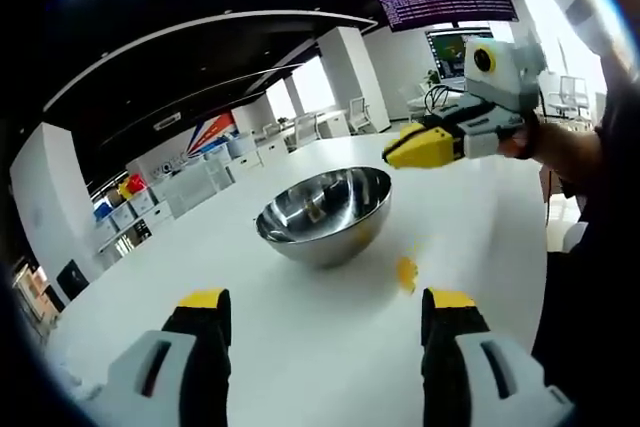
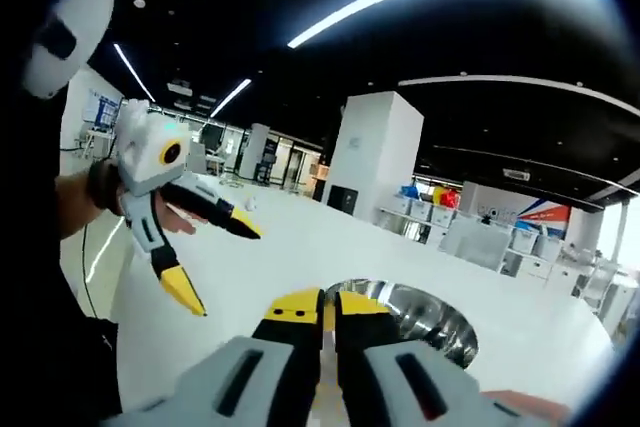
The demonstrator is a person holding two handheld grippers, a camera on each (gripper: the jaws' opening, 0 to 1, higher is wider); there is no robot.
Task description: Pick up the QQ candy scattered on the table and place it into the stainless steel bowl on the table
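Observation:
The stainless steel bowl (image 1: 325, 212) stands on the white table (image 1: 300, 347). One yellow QQ candy (image 1: 405, 272) lies on the table just right of the bowl. My left gripper (image 1: 327, 302) is open and empty, on the near side of the bowl and candy. The right gripper (image 1: 415, 147) hovers above the bowl's far right side with its yellow tips together. In the right gripper view, the right gripper (image 2: 327, 309) is closed on a thin yellow sliver, apparently a candy, in front of the bowl (image 2: 425, 319). The left gripper (image 2: 215, 259) shows open at the left.
The table's edge (image 1: 545, 247) runs down the right side, by the person's dark sleeve (image 1: 600, 207). Chairs (image 1: 330, 127), storage bins (image 1: 130, 217), a white pillar (image 2: 375, 147) and monitors (image 1: 455, 47) stand beyond the table.

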